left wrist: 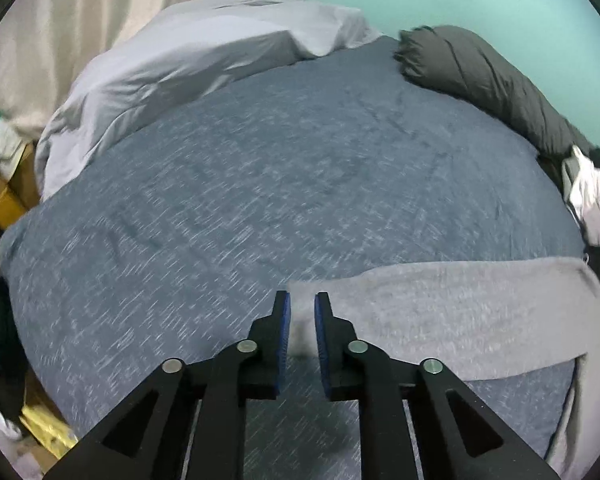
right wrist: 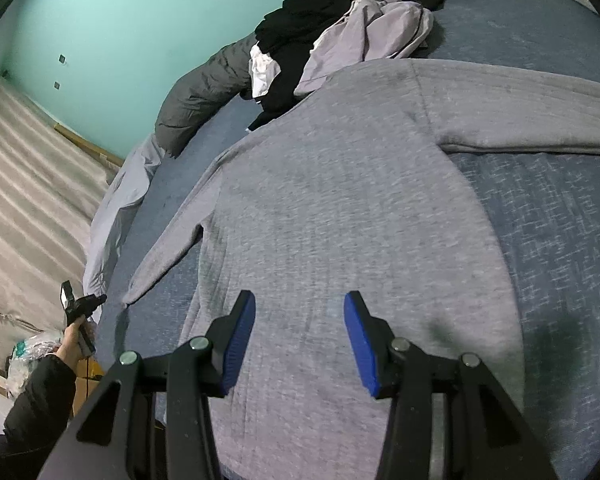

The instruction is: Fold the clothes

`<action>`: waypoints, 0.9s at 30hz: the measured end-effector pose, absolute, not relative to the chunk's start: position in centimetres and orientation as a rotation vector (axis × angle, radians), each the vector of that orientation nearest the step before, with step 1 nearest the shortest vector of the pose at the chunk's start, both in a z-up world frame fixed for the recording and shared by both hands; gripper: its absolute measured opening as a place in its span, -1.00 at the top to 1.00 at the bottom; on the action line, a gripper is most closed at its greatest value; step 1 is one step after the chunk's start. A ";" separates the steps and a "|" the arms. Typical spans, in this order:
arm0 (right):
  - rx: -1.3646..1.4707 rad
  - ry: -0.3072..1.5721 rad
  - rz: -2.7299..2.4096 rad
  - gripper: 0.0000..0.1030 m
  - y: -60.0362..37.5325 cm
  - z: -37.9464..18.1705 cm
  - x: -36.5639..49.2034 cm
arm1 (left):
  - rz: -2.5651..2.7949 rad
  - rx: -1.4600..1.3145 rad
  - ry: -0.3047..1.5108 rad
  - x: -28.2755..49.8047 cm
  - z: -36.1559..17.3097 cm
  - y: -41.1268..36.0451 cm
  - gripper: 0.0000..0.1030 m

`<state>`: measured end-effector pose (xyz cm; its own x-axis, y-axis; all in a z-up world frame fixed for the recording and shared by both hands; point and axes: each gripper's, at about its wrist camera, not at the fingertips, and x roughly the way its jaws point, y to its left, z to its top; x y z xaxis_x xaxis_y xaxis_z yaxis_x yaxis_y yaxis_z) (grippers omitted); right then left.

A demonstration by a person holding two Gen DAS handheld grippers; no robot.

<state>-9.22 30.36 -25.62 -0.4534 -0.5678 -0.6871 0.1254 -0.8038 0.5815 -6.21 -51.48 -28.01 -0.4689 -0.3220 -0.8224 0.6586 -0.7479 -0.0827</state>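
Note:
A grey sweater (right wrist: 340, 208) lies flat on the blue bedspread (left wrist: 260, 184), both sleeves spread out. My right gripper (right wrist: 300, 332) hovers open over its lower body, with the blue pads wide apart and nothing between them. The left sleeve (left wrist: 440, 312) runs across the bed toward my left gripper (left wrist: 302, 320). That gripper's jaws stand narrowly apart, and the cuff shows in the gap just beyond the tips. In the right wrist view a hand (right wrist: 74, 340) holds the left gripper (right wrist: 86, 304) at the bed's edge, a little short of the cuff (right wrist: 130, 298).
A heap of black, white and lilac clothes (right wrist: 332, 40) lies past the sweater's shoulder, next to a rolled dark grey duvet (left wrist: 480, 76). A pale lilac sheet (left wrist: 172, 68) is bunched at the far side. Curtains, boxes and bags (left wrist: 4, 168) stand beside the bed.

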 end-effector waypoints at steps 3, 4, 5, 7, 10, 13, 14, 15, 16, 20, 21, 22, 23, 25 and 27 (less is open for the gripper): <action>1.352 -0.648 -2.300 0.09 32.2 -25.4 -8.7 | -2.268 1.137 0.566 -4.9 -27.6 -50.5 0.68; 1.364 -0.659 -2.302 0.09 32.9 -25.4 -8.6 | -2.297 1.144 0.576 -4.5 -27.5 -49.8 0.68; 1.376 -0.669 -2.305 0.09 33.5 -25.4 -8.5 | -2.333 1.154 0.582 -4.3 -27.4 -48.9 0.68; 1.399 -0.676 -2.311 0.09 34.6 -25.4 -8.2 | -2.392 1.192 0.588 -4.1 -27.3 -46.7 0.67; 1.441 -0.638 -2.327 0.09 35.9 -25.3 -7.5 | -2.486 1.281 0.598 -4.1 -27.4 -42.2 0.54; 1.503 -0.621 -2.316 0.09 37.0 -26.0 -6.8 | -2.559 1.357 0.583 -4.2 -27.4 -37.6 0.46; 1.526 -0.617 -2.309 0.09 37.4 -26.2 -6.5 | -2.583 1.383 0.577 -4.3 -27.3 -36.1 0.46; 1.552 -0.603 -2.303 0.09 37.8 -26.5 -6.1 | -2.602 1.412 0.567 -4.3 -27.3 -34.5 0.45; 1.576 -0.589 -2.300 0.09 38.2 -26.7 -5.7 | -2.621 1.443 0.557 -4.4 -27.3 -33.0 0.43; 1.647 -0.592 -2.269 -0.10 39.5 -27.8 -4.3 | -2.686 1.624 0.491 -4.4 -27.9 -26.3 0.25; 1.658 -0.589 -2.262 -0.10 39.7 -28.0 -3.9 | -2.699 1.655 0.484 -4.4 -28.1 -24.9 0.25; 1.666 -0.582 -2.257 -0.10 39.8 -28.2 -3.5 | -2.711 1.687 0.478 -4.3 -28.4 -23.5 0.25; 1.671 -0.573 -2.252 -0.11 39.9 -28.3 -3.1 | -2.723 1.719 0.476 -4.2 -28.7 -22.1 0.24; 1.676 -0.563 -2.241 -0.11 39.9 -28.6 -2.5 | -2.742 1.775 0.468 -4.2 -29.3 -19.3 0.23; 1.675 -0.567 -2.224 -0.11 39.7 -28.9 -1.9 | -2.754 1.822 0.465 -4.1 -30.0 -16.7 0.22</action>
